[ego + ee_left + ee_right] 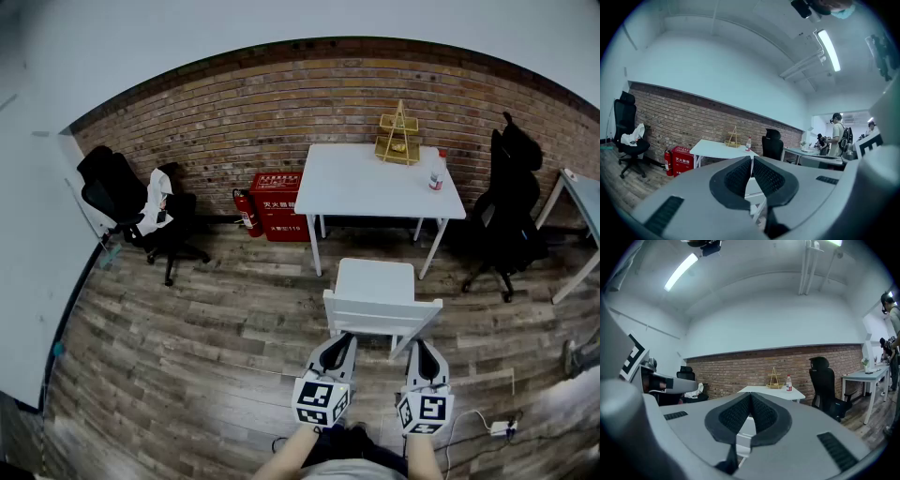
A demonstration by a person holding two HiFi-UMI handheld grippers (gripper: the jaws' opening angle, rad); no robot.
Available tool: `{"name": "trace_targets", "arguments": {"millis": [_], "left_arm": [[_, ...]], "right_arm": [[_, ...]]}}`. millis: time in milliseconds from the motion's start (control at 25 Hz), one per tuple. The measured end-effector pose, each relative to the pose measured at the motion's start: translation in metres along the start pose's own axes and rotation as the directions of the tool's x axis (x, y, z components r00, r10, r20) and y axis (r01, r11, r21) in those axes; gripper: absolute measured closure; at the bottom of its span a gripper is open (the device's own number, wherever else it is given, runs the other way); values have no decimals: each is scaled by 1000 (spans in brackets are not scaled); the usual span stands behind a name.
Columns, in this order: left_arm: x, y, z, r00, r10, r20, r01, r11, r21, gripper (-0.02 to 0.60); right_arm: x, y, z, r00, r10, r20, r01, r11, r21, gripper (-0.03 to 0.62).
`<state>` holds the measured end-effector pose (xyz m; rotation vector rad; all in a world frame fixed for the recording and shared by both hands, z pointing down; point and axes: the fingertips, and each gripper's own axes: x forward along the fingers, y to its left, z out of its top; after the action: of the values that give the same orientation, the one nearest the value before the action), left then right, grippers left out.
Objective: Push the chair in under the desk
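A white chair point(375, 281) stands on the wood floor, a short way in front of the white desk point(361, 187) and facing it. Its seat is outside the desk. The backrest point(380, 315) is nearest me. My left gripper point(344, 339) and right gripper point(419, 346) are both shut and empty, with their tips at the back of the backrest, left and right of its middle. I cannot tell if they touch it. In the left gripper view the shut jaws point at the desk point(717, 147). In the right gripper view a bit of the chair point(746, 427) shows below the tips.
A gold wire rack point(398, 139) and a small bottle point(436, 174) stand on the desk. A red fire-extinguisher box point(279, 208) sits by the brick wall. Black office chairs stand at left point(131, 202) and right point(511, 202). A power strip point(502, 427) lies on the floor.
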<state>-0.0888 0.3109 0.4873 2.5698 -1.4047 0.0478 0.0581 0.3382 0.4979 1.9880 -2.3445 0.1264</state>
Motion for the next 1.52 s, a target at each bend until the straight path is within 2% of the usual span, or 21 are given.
{"name": "trace_targets", "arguments": {"millis": [520,800,1200,1400,1520], "left_arm": [[13,3,-3,1000,4,-7,-4,1000,-3,549],[24,8,-8,1000,-20,-11,19,999,-27,549],[41,28,-22,997,59,-47,-59,998,-11,548],[40,39,-32,990,121,-71,-124,992,-36,549],[36,47,-36,984,156,-88,-158,987,-16,548]], "right_arm": [[10,-5,-3,1000,8,-8,-8,1000,0,579],[18,-27,-15,1000,-9,-20,11,997,79,577],[33,-67,-33,998,-5,-59,9,998,66,577],[36,-83,-46,996,15,-89,-9,998,62,577],[39,-91,-53,994,24,-106,-17,998,62,577]]}}
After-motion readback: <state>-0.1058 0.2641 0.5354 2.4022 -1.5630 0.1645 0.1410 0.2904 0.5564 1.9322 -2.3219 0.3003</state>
